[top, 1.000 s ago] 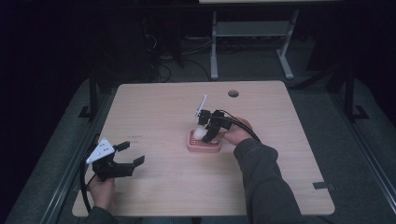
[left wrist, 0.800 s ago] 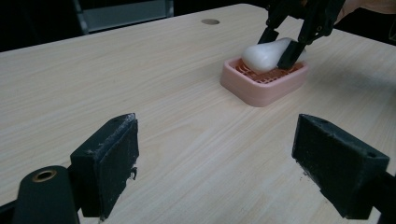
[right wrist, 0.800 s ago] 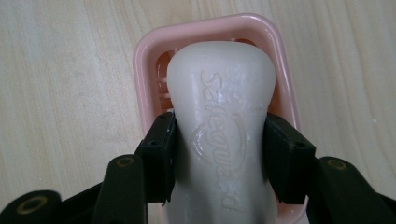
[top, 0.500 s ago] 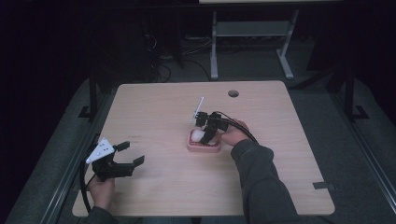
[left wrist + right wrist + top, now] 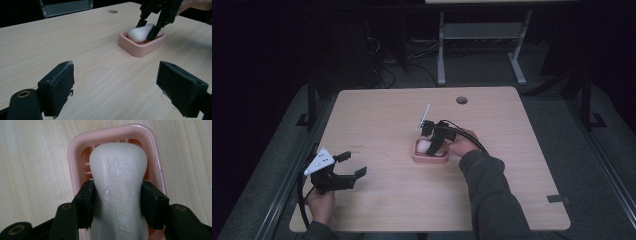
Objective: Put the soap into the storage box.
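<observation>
**Right gripper clamped on soap bar in pink dish**

Right gripper (image 5: 117, 205) has its two black jaws pressed against the narrow waist of a white bar of soap (image 5: 118, 195), one pad on each side, with no gap showing between pad and soap. The bar carries raised lettering and lies inside a pink soap dish (image 5: 75, 150), whose ribbed floor shows around the bar's far end. In the high view the right gripper (image 5: 432, 142) reaches down into the soap dish (image 5: 418, 156), which sits near the middle of the light wooden table (image 5: 387, 115), and the person's right hand (image 5: 462, 145) holds it from the right side.

Left gripper (image 5: 347, 165) rests near the table's front left corner, well apart from the dish, held by the left hand (image 5: 319, 202). Its jaws stand wide open with nothing between them. The left gripper view looks across bare tabletop toward the soap dish (image 5: 140, 46), where the soap (image 5: 138, 33) lies with the other gripper's jaws on either side of it.
</observation>
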Demonstrator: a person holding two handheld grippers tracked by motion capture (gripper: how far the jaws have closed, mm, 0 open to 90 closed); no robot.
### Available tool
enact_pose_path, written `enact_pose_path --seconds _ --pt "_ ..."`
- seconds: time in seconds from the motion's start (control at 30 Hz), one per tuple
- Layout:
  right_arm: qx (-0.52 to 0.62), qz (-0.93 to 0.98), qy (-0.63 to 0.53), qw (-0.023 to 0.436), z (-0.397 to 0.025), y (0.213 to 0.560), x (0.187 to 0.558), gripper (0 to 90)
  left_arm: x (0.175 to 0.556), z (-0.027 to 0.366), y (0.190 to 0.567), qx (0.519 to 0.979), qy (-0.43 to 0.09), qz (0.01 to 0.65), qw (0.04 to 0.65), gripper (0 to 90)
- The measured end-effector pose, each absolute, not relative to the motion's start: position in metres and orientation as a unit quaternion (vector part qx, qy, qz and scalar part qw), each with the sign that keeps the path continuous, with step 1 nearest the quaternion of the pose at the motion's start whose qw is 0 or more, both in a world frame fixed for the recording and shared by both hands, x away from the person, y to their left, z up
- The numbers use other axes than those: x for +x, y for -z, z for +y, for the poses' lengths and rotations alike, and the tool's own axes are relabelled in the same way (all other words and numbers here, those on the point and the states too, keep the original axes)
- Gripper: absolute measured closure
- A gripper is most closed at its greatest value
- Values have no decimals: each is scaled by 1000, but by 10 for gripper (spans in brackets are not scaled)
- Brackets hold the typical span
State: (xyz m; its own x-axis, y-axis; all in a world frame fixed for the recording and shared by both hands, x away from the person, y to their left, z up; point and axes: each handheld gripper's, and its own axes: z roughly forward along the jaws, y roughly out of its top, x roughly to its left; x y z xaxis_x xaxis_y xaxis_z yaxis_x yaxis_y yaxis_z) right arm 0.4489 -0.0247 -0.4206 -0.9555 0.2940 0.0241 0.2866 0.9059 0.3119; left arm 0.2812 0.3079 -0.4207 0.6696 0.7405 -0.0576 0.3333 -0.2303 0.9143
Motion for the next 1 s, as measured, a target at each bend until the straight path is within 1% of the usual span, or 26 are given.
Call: enact_pose_path --seconds 0.3,0.37,0.53,0.77,0.8,1.0 --pt "154 972 -177 12 -27 416 449 470 281 308 421 757 -199 355 510 141" --pt "155 971 -182 13 -29 412 448 446 281 308 421 759 -200 353 510 141" --pt "159 970 -183 13 -32 410 447 418 281 307 421 759 -200 353 509 141" --pt "163 968 -192 14 -37 404 444 406 281 307 421 758 -199 354 510 140" --pt "164 966 -197 20 -38 402 443 403 281 307 421 759 -199 354 510 141" --pt "178 960 -214 17 -51 398 439 391 281 307 421 761 -199 352 507 141"
